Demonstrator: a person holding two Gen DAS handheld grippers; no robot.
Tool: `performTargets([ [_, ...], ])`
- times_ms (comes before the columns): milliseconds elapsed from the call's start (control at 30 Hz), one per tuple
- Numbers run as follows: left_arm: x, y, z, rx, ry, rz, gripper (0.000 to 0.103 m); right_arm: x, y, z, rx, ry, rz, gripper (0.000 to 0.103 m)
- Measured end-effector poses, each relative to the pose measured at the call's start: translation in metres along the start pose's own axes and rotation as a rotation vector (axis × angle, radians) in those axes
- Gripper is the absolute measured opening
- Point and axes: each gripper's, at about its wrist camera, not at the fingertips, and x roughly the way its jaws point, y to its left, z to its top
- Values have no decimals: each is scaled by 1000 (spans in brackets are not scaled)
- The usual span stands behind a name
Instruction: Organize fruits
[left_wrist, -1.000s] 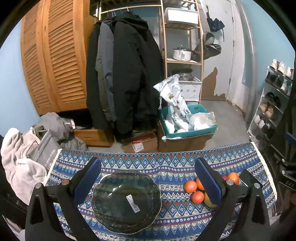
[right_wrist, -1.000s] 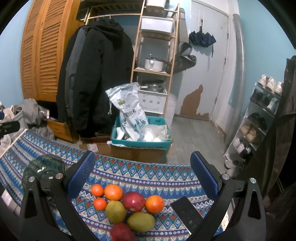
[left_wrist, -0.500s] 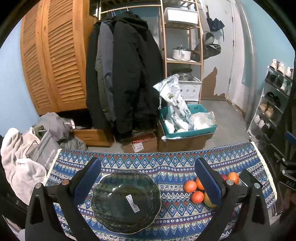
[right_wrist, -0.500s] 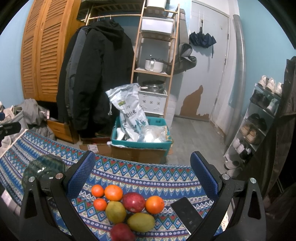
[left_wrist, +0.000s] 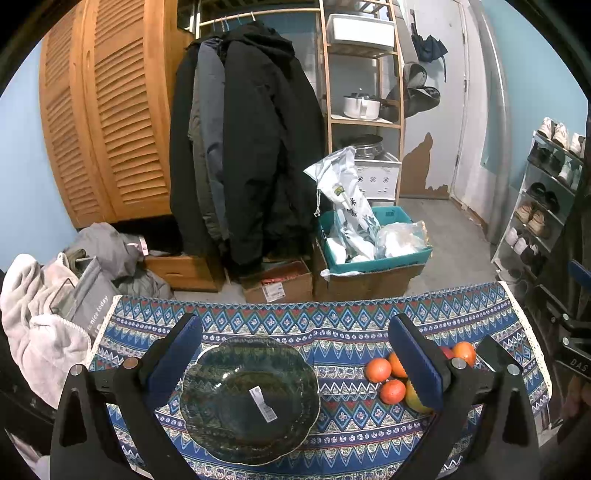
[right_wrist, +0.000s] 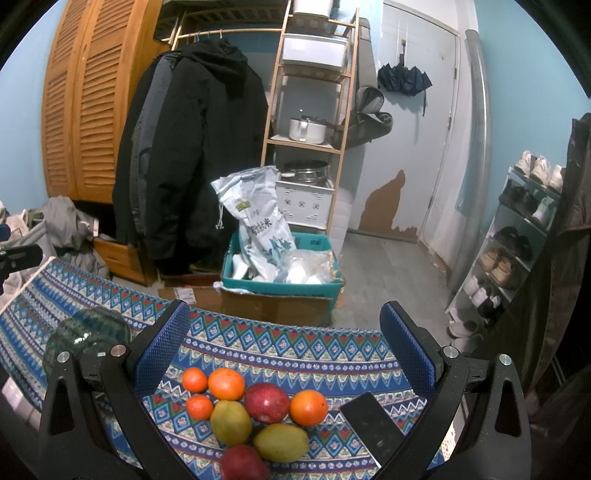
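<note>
A dark green glass bowl (left_wrist: 249, 397) sits empty on the patterned blue cloth (left_wrist: 332, 325), between the fingers of my open left gripper (left_wrist: 295, 358). Several fruits lie to its right: oranges (left_wrist: 377, 370) partly hidden behind the right finger. In the right wrist view my open right gripper (right_wrist: 284, 354) hovers over the pile: oranges (right_wrist: 226, 384), a red apple (right_wrist: 266, 402), yellow-green pears (right_wrist: 231, 422) and a second red apple (right_wrist: 243, 463). The bowl (right_wrist: 88, 332) shows at the left there.
A black phone (right_wrist: 371, 428) lies on the cloth right of the fruit. Beyond the table's far edge stand cardboard boxes with a teal bin (right_wrist: 280, 284), hanging coats (left_wrist: 251, 147), a shelf, a shoe rack (right_wrist: 517, 240) and piled clothes (left_wrist: 44, 306).
</note>
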Motion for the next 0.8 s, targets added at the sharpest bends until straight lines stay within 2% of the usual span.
performTargets([
  [800, 3, -1, 0, 3, 5, -9, 102, -1, 0, 1, 1, 0, -1, 101],
])
